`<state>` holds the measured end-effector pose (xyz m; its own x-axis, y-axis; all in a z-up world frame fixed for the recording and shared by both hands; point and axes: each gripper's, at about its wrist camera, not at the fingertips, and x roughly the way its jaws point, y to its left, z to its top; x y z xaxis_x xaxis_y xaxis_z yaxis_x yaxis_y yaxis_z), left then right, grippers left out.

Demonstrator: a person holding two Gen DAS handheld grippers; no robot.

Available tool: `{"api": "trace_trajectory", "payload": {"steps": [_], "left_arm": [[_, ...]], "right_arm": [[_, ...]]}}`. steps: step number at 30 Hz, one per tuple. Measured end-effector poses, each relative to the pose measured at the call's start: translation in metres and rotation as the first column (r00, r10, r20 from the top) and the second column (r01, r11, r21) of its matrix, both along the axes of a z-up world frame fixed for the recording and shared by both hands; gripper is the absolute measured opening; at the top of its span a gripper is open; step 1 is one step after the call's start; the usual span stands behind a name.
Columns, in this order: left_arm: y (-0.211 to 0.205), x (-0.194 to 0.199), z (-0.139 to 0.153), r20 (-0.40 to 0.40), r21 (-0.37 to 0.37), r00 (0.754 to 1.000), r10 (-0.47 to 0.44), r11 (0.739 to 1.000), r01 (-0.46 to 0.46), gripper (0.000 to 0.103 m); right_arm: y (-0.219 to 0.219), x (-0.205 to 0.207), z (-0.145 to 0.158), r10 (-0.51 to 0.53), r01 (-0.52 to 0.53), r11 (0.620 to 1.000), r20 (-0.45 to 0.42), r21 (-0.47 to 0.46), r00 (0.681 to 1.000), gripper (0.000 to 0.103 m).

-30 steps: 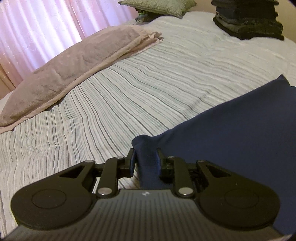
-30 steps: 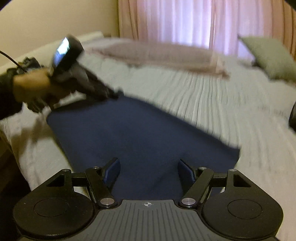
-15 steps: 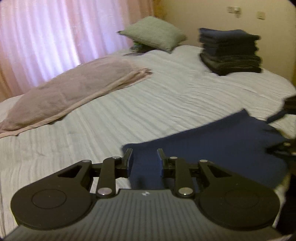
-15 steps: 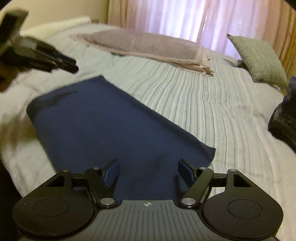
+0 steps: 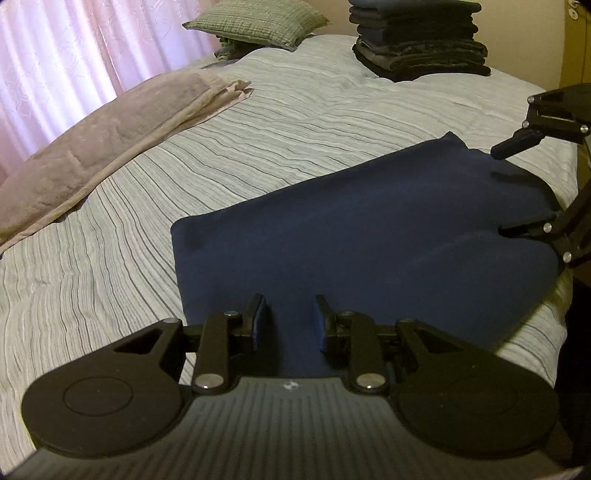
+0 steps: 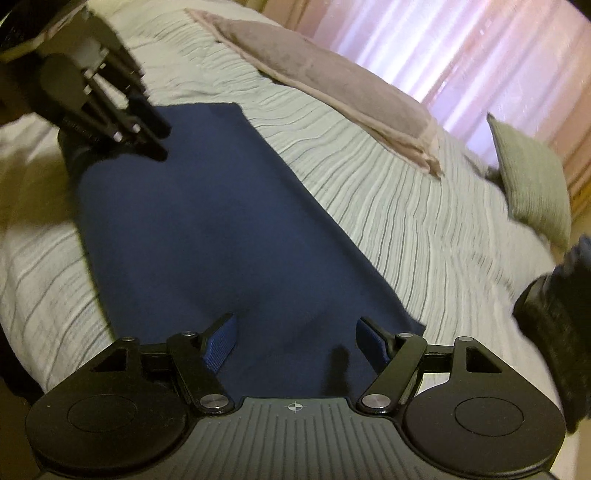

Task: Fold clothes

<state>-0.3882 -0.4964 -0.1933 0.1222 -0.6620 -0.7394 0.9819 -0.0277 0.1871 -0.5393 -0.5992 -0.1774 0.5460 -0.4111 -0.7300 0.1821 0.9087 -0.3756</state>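
Note:
A navy cloth (image 5: 369, 229) lies flat as a long folded rectangle on the striped bed (image 5: 295, 122), near its front edge. My left gripper (image 5: 290, 306) is over the cloth's near left end. Its fingers stand a narrow gap apart with navy fabric filling the gap, shut on that end. In the right wrist view the left gripper (image 6: 160, 142) sits at the far corner of the cloth (image 6: 207, 229), where the fabric bunches up under it. My right gripper (image 6: 295, 323) hovers wide open over the other end, nothing between its fingers. It also shows in the left wrist view (image 5: 517, 188).
A pink-grey pillow (image 5: 103, 136) lies across the bed by the curtains. A green cushion (image 5: 255, 18) sits at the back. A stack of dark folded clothes (image 5: 421, 44) stands at the far right corner, close to my right gripper's side (image 6: 554, 314).
The cloth has settled flat on the bed. The left gripper keeps the same narrow gap on its end and has drawn back. The right gripper stays open and has come nearer.

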Motion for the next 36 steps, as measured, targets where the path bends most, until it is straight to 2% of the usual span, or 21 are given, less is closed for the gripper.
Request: {"api": "trace_trajectory", "payload": {"steps": [4,10,36], "left_arm": [[0.000,0.000,-0.001,0.006,0.000,1.000,0.007,1.000,-0.007,0.023],[0.000,0.000,-0.002,0.014,-0.001,1.000,0.011,1.000,-0.011,0.023],[0.004,0.002,-0.001,0.008,-0.013,1.000,0.002,1.000,-0.001,0.023]], "right_arm": [[0.008,0.002,-0.005,0.034,-0.036,0.997,-0.028,-0.064,0.999,0.073],[0.011,0.005,-0.008,0.067,-0.073,0.992,-0.067,-0.107,0.996,0.073],[0.015,0.012,-0.006,0.085,-0.098,0.989,-0.115,-0.111,0.990,0.073]]}}
